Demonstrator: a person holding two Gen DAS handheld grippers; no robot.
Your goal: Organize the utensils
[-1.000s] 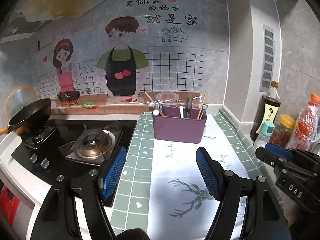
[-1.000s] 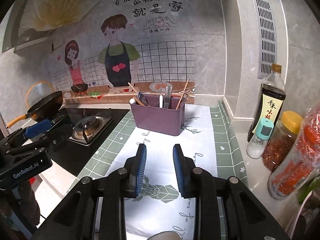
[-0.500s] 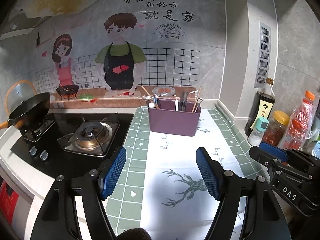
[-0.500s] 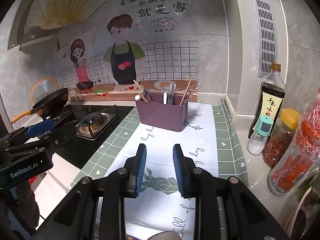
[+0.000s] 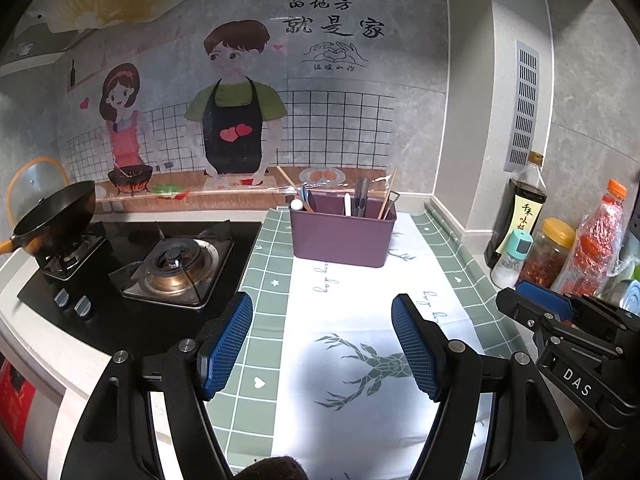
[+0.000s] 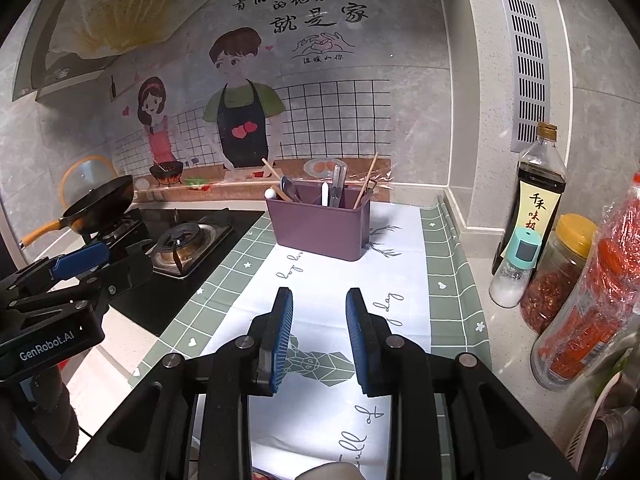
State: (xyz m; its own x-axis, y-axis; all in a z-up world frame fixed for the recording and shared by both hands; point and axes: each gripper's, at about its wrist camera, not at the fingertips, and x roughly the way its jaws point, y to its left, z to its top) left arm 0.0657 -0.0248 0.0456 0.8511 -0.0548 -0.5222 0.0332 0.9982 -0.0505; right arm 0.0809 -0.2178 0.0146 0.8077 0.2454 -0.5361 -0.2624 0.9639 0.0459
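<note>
A purple utensil holder (image 5: 342, 236) stands at the back of the counter mat near the wall, also in the right wrist view (image 6: 318, 232). Several utensils stand in it: chopsticks (image 5: 387, 196), a white-tipped stick (image 5: 297, 205), a spoon (image 6: 288, 188) and dark-handled pieces (image 5: 362, 200). My left gripper (image 5: 322, 336) is wide open and empty, well in front of the holder. My right gripper (image 6: 319, 328) is open with a narrower gap and empty, to the right of the left one; it also shows in the left wrist view (image 5: 560, 320).
A gas hob (image 5: 176, 264) with a black wok (image 5: 56, 216) lies left of the mat. A soy sauce bottle (image 6: 538, 192), a salt shaker (image 6: 514, 268), a chilli jar (image 6: 560, 272) and a red-filled plastic bottle (image 6: 600, 296) crowd the right side by the wall.
Both grippers have drawn back from the holder, which looks smaller and farther away. The jaws have kept their openings.
</note>
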